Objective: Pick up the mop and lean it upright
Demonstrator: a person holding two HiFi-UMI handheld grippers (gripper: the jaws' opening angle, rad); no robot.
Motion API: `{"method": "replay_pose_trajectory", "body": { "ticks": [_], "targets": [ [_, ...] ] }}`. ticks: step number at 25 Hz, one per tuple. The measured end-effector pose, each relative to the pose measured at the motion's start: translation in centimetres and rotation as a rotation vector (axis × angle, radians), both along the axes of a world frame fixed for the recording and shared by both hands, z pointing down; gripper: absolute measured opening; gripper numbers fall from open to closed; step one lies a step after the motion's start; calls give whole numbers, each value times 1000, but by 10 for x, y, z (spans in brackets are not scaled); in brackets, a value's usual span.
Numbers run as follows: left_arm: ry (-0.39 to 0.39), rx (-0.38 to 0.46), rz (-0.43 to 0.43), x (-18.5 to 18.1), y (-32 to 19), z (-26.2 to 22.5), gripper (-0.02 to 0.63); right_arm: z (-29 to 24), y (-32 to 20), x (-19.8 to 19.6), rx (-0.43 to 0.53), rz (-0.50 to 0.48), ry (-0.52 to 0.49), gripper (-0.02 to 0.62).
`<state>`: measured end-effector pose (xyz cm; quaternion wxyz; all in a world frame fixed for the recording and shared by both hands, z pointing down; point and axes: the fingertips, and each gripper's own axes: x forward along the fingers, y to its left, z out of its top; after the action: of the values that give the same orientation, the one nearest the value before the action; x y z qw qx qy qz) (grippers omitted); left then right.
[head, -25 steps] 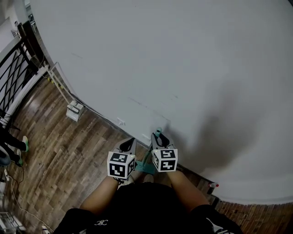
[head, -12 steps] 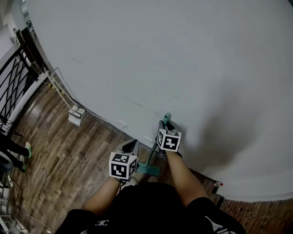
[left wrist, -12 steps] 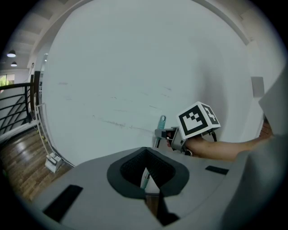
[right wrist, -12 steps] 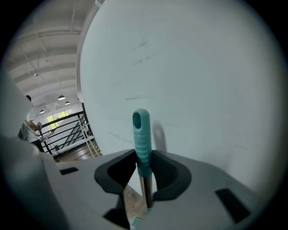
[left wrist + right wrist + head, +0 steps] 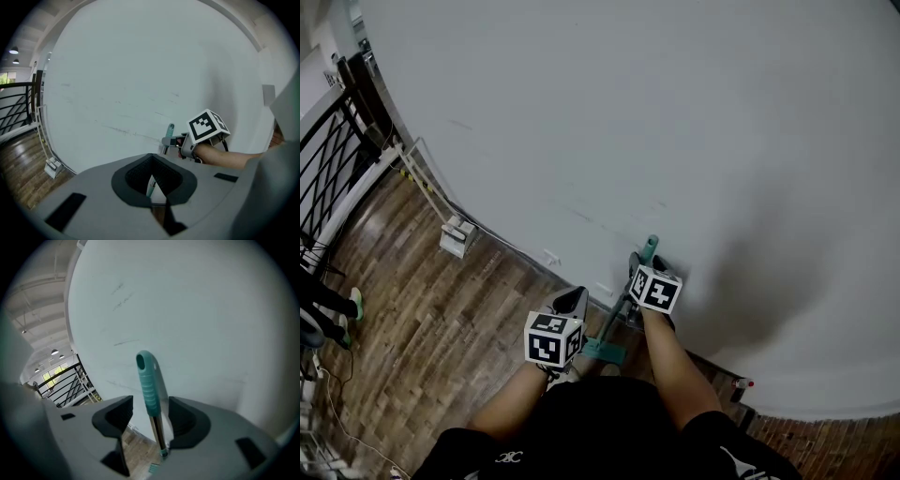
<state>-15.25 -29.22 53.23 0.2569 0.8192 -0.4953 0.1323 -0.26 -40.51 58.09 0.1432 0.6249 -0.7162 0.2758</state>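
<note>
The mop stands upright with its teal grip (image 5: 650, 246) against the white wall and its teal head (image 5: 602, 350) on the wood floor. My right gripper (image 5: 639, 267) is just below the grip, jaws opening. In the right gripper view the handle (image 5: 149, 385) rises between the two dark pads (image 5: 112, 416) with a gap on each side, so the right gripper (image 5: 149, 420) is not pressing it. My left gripper (image 5: 574, 298) hangs lower and to the left, fingers together and empty. From the left gripper (image 5: 152, 180) I see the handle (image 5: 169, 127) ahead.
The white wall (image 5: 675, 122) fills most of the view. A black railing (image 5: 328, 159) runs at far left. A small white box (image 5: 455, 234) sits at the wall's base. A red-tipped object (image 5: 741, 382) lies by the wall at right. A person's foot (image 5: 352, 300) shows at left.
My right gripper rose toward the wall with the mop handle, bringing it upright. Its jaws have parted from the handle. The left gripper has barely moved.
</note>
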Motion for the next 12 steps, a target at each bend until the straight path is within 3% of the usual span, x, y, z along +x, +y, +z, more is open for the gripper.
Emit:
{"method": "replay_pose_trajectory", "body": {
  "ticks": [2,5,12],
  "targets": [
    [-2,3,-5,-1,-3,-1,-5,-5,6,1,15,-14,21,221],
    [-3,6,-16,-1,-7,-3,-5,-23,18,5,75,-43,75,21],
    [-6,24,-8,8,-15,-13,-5,-70,50,-7,260,-177,165,12]
  ]
}}
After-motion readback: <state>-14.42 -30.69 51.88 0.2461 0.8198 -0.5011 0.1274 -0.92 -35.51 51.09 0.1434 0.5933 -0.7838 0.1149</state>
